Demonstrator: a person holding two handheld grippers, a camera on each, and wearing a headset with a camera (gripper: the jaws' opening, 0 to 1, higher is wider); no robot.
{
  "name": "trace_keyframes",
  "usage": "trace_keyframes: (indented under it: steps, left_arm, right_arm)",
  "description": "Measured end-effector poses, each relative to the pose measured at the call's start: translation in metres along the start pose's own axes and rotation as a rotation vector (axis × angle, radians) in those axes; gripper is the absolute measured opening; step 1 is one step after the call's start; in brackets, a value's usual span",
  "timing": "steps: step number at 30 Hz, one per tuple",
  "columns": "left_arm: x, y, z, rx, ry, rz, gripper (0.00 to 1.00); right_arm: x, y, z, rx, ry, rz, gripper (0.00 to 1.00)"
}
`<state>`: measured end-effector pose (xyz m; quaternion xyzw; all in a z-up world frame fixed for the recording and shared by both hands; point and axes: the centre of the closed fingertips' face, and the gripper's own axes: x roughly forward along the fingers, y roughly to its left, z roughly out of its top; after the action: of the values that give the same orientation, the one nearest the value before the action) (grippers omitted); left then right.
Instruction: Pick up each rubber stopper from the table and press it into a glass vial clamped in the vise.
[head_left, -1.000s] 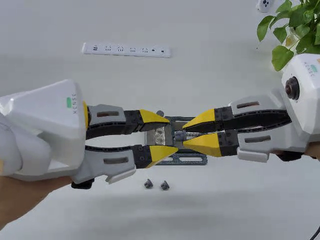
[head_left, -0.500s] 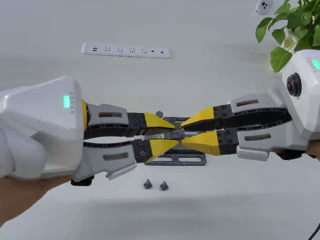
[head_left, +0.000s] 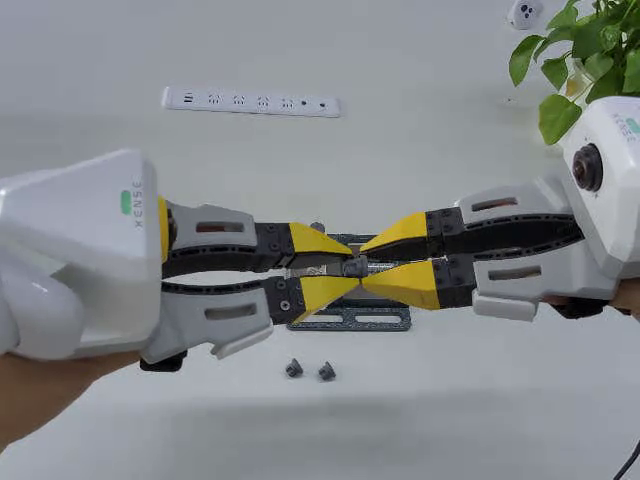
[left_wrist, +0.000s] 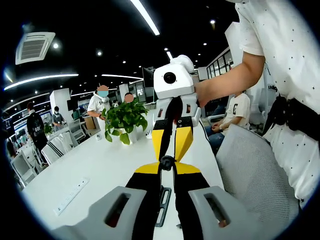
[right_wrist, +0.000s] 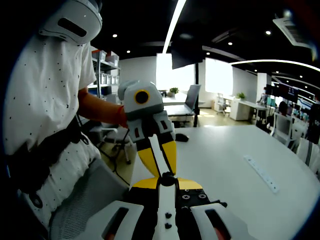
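My left gripper (head_left: 340, 268) comes in from the left and my right gripper (head_left: 368, 268) from the right. They meet nose to nose over the vise (head_left: 350, 318). Both sets of fingers are squeezed narrow, and their yellow tips all press on one small dark piece (head_left: 353, 267). I cannot tell if that piece is a stopper or a part of the vise.

Two rubber stoppers (head_left: 294, 369) (head_left: 327, 372) sit side by side on the white surface (head_left: 450, 400). They are near the front edge of the vise, on my side and just below the left fingers, with nothing touching them.

There is lots of bare surface in front and behind. A power strip (head_left: 251, 101) lies well back, and a green plant (head_left: 580, 50) stands at the far right.
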<state>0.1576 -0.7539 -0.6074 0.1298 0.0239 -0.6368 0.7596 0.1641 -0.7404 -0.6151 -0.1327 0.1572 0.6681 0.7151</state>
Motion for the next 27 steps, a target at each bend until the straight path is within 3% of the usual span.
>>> trace_keyframes:
  steps: [18,22,27]
  left_arm:
    - [-0.002,0.0,-0.002,0.006,0.006,0.0,0.04]
    - [-0.004,0.0,-0.001,-0.028,-0.014,-0.011,0.04]
    - [-0.008,0.003,0.008,-0.11,-0.072,-0.018,0.04]
  right_arm:
    - [-0.001,0.002,0.002,0.011,-0.005,0.002,0.06]
    - [-0.001,0.004,0.004,-0.012,-0.001,0.006,0.07]
    - [-0.004,0.005,0.016,-0.013,-0.033,0.007,0.07]
